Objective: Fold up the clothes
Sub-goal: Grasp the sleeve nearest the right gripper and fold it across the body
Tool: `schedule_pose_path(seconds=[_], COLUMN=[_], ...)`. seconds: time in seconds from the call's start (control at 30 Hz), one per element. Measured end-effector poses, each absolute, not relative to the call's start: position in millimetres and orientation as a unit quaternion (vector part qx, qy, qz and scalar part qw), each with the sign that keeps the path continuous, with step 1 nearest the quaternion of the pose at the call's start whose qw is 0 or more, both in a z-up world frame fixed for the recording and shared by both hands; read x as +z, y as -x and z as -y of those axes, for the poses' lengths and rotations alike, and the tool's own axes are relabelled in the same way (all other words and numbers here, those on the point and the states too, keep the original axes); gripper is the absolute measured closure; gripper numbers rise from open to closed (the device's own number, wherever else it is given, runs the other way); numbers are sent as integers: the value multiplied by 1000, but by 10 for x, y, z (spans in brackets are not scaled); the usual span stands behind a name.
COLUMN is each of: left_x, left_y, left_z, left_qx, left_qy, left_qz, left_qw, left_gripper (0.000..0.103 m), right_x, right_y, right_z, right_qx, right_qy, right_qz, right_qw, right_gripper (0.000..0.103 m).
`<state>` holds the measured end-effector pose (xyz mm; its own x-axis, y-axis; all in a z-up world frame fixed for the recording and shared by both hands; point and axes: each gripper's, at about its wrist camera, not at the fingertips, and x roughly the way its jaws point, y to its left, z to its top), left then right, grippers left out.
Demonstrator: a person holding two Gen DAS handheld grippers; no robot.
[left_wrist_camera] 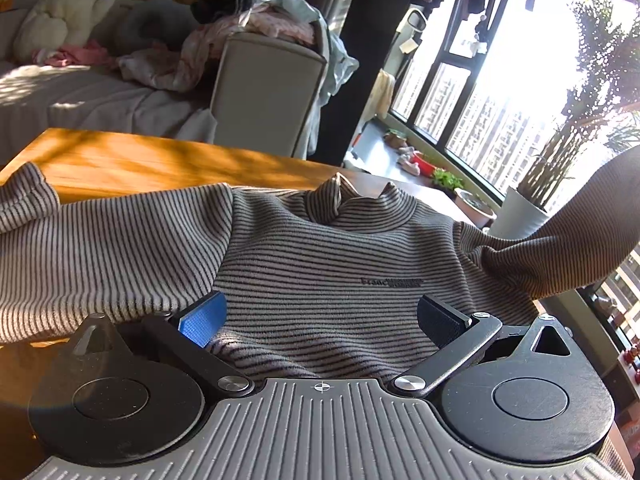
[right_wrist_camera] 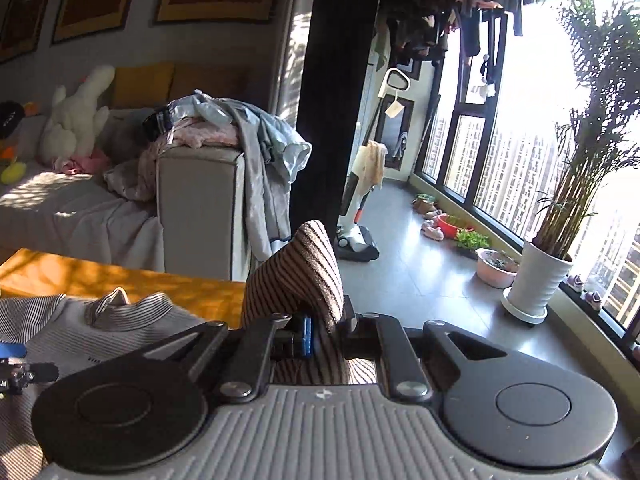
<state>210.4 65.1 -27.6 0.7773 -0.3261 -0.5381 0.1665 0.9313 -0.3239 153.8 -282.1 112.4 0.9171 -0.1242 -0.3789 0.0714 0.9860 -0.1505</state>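
A brown striped turtleneck sweater (left_wrist_camera: 320,256) lies face up on the wooden table (left_wrist_camera: 132,160), collar away from me. My left gripper (left_wrist_camera: 320,320) hovers open just above its chest, fingers spread wide with nothing between them. One sleeve (left_wrist_camera: 576,248) rises off the table at the right of the left wrist view. In the right wrist view that sleeve's cuff (right_wrist_camera: 296,272) stands up from my right gripper (right_wrist_camera: 324,332), which is shut on it. The sweater's collar (right_wrist_camera: 128,308) shows low on the left there.
A sofa (right_wrist_camera: 192,204) with a heap of clothes and a white plush toy (right_wrist_camera: 76,120) stands behind the table. To the right are a dark pillar (right_wrist_camera: 336,80), an upright vacuum cleaner (right_wrist_camera: 356,216), potted plants (right_wrist_camera: 540,276) and large windows.
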Motion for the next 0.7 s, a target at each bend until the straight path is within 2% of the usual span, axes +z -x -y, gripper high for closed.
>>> schedule_pose_path(seconds=[0.23,0.57,0.7], left_x=[-285,-288,-286], left_y=[-2107,-2099,-2098], left_z=[-677,-732,-742], left_qx=[-135,-143,-146], left_qy=[138,155,159], left_qz=[-305,-301,-300], left_qw=[933,930,929], left_gripper=[0,0,0], right_x=[1523,1248,1140], right_y=[-1816,-2151,-2151], right_z=[2690,1327,1005], right_qx=[-24,123,172], right_qy=[47,67,74], right_qz=[-171,-214,-213], right_qw=[984,967,959], right_gripper=[91,89,58])
